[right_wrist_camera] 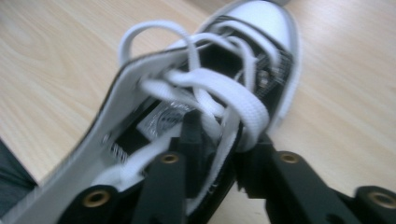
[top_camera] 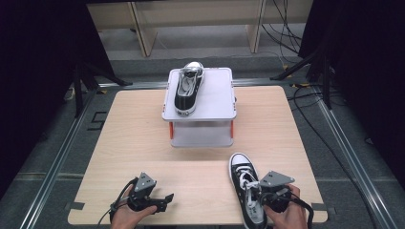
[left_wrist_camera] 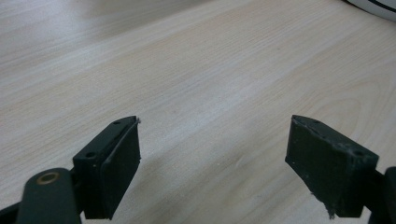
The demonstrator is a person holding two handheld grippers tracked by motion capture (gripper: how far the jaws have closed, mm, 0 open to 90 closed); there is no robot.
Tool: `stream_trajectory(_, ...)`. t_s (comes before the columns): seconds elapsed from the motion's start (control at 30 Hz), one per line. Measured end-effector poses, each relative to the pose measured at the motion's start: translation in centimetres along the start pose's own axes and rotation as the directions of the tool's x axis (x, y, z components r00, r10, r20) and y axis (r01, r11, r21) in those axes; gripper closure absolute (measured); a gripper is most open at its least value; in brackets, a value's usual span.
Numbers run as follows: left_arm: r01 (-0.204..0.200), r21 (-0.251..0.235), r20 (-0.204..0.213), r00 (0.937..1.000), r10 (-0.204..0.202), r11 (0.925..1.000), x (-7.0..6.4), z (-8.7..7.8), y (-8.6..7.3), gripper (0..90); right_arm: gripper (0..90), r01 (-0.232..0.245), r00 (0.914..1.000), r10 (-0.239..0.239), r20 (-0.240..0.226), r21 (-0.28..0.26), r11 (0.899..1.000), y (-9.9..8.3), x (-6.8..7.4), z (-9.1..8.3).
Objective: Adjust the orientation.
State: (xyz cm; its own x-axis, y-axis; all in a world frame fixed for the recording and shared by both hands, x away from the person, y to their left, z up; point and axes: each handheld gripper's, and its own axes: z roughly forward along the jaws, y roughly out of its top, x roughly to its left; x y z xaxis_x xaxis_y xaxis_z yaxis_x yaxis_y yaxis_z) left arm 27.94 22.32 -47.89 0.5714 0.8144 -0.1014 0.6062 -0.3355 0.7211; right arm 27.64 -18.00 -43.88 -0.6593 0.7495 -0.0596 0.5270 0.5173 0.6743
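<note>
A black sneaker with white laces and white toe cap (top_camera: 246,186) lies on the wooden table (top_camera: 143,143) at the front right, toe pointing away. My right gripper (top_camera: 261,194) is shut on this sneaker's side wall near the laces (right_wrist_camera: 219,100); one jaw sits inside the shoe, the other outside. A second black sneaker (top_camera: 187,88) rests on top of a grey two-tier stand (top_camera: 210,102) at the back centre. My left gripper (top_camera: 167,198) hovers low over bare wood at the front left, open, with nothing between its fingers (left_wrist_camera: 116,168).
The stand has orange posts and an open lower shelf (top_camera: 200,138). Dark curtains flank the table, cables (top_camera: 310,109) run along the floor at the right, and wooden furniture legs stand behind. A sliver of white sole (left_wrist_camera: 373,5) shows in the left gripper view.
</note>
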Motion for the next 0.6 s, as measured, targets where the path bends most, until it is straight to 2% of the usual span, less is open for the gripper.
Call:
stream_trajectory(0.03, 0.001, 0.001, 0.001, 1.0000, -0.001, 1.0000, 0.0, 0.0, 0.0, 16.7, 79.6, -0.004, 0.9998, 0.005, 0.018, -0.005, 1.000, 0.0, -0.3, -0.2)
stream_trajectory(0.13, -0.003, 0.000, 0.005, 1.0000, 0.003, 1.0000, 0.1, 0.2, -0.1, 16.7, 78.1, -0.014, 0.9999, 0.014, -0.004, -0.017, 1.000, 0.0, -0.8, -0.3)
stream_trajectory(0.17, 0.004, -0.006, 0.005, 1.0000, -0.004, 1.0000, 0.0, 0.2, -0.1, 16.7, 75.8, -0.010, 0.9999, 0.010, -0.005, -0.021, 1.000, -0.1, -0.9, -0.2)
stream_trajectory(0.2, 0.004, -0.007, 0.006, 1.0000, -0.004, 1.0000, 0.0, 0.2, 0.0, 16.7, 72.4, -0.030, 0.9995, 0.030, -0.011, -0.013, 0.999, -0.1, -0.8, -0.2)
stream_trajectory(0.27, 0.002, -0.005, 0.005, 1.0000, -0.002, 1.0000, 0.0, 0.2, 0.0, 16.7, 65.4, -0.007, 0.9999, 0.006, -0.010, -0.026, 1.000, 0.1, -0.8, 0.1)
stream_trajectory(0.3, 0.001, -0.003, 0.006, 1.0000, -0.001, 1.0000, 0.0, 0.3, 0.0, 16.7, 63.5, -0.026, 0.9995, 0.026, -0.017, -0.009, 1.000, 0.2, -0.8, 0.1)
stream_trajectory(0.37, -0.003, 0.005, 0.004, 1.0000, 0.003, 1.0000, 0.0, 0.3, 0.0, 16.7, 62.1, -0.024, 0.9994, 0.024, -0.026, -0.003, 1.000, 0.5, -0.9, 0.3)
stream_trajectory(0.47, -0.008, 0.015, 0.007, 0.9999, 0.008, 0.9999, 0.1, 0.2, 0.1, 16.7, 63.4, 0.001, 0.9994, -0.001, -0.035, 0.004, 1.000, 0.9, -1.1, 0.7)
stream_trajectory(0.5, 0.012, 0.001, 0.012, 0.9999, -0.012, 0.9999, 0.0, 0.4, 0.1, 16.7, 64.8, -0.016, 0.9989, 0.017, -0.043, 0.017, 1.000, 1.0, -1.0, 0.7)
stream_trajectory(0.53, 0.010, 0.003, 0.009, 0.9999, -0.010, 0.9999, 0.1, 0.4, 0.2, 16.7, 66.9, 0.010, 0.9989, -0.009, -0.047, 0.007, 1.000, 1.0, -1.2, 0.9)
stream_trajectory(0.6, 0.006, 0.014, 0.004, 1.0000, -0.007, 0.9999, 0.1, 0.4, 0.3, 16.7, 72.1, 0.015, 0.9986, -0.015, -0.051, 0.008, 1.000, 0.9, -1.3, 0.8)
